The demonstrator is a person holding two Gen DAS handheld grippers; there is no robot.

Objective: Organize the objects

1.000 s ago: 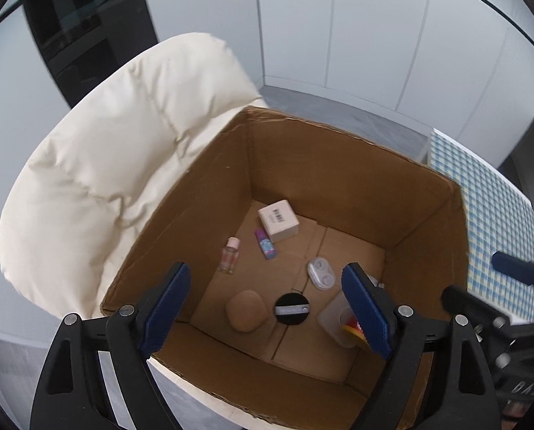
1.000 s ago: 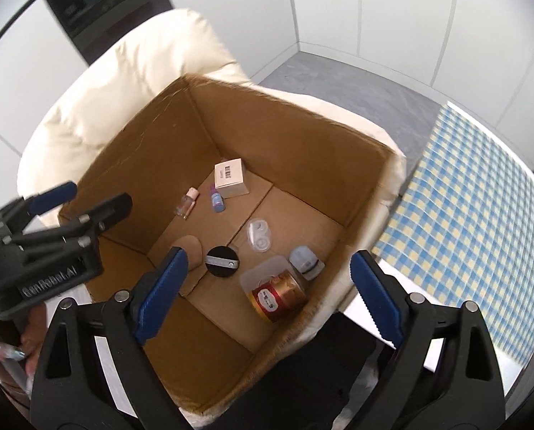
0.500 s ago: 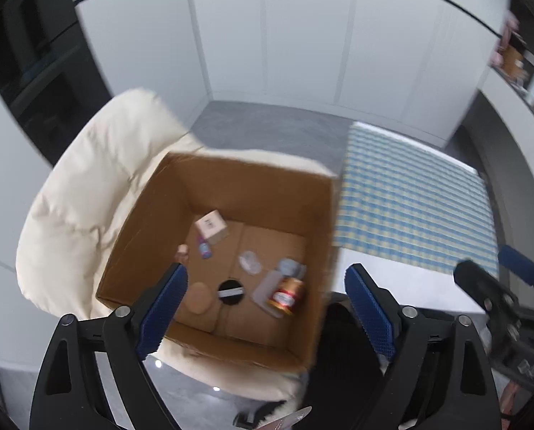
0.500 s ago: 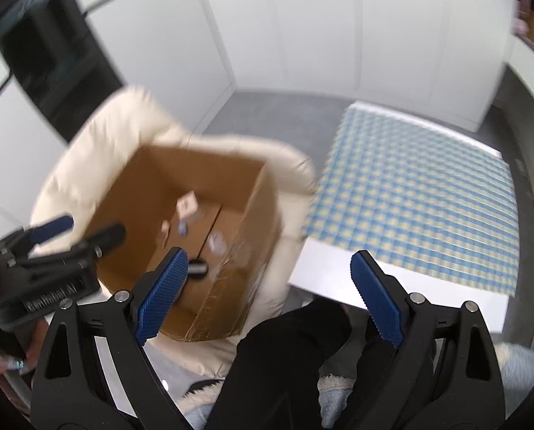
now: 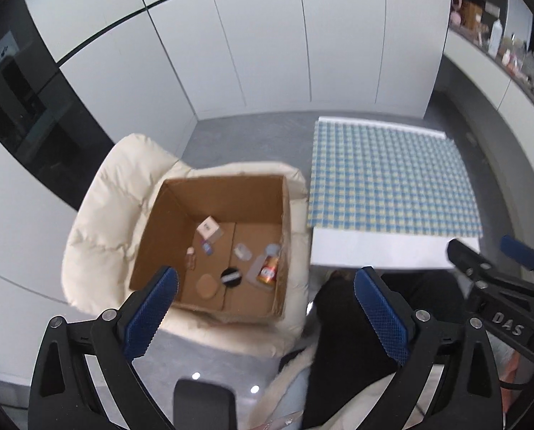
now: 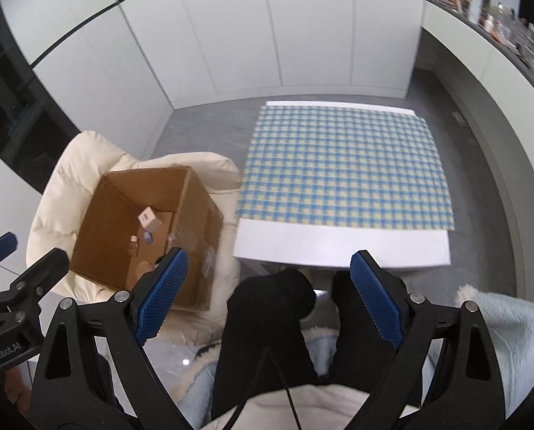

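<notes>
Left gripper [image 5: 263, 304] spread wide, jaws just been opening, nothing between them; right gripper [image 6: 268, 295] also spread and empty. Both hang high over the seated person's dark legs [image 6: 267, 322]. Cardboard box [image 5: 159, 236] sits on cream chair [image 5: 98, 222] beside checkered table [image 6: 342, 168], holding small white carton [image 5: 208, 228], gold can [image 5: 268, 269], black disc [image 5: 231, 277], tan puff [image 5: 206, 286] and tiny bottles.

The checked tablecloth [image 6: 342, 168] at the right centre of the frame lay bare, open to approach from above. The cardboard box [image 5: 267, 193] at centre left stood open-topped; its tall walls barred entry from the sides, and small items crowded the floor. The cream cushioned chair [image 5: 102, 222] ringed the box. A person's dark-clad legs [image 6: 267, 322] filled the lower centre.
</notes>
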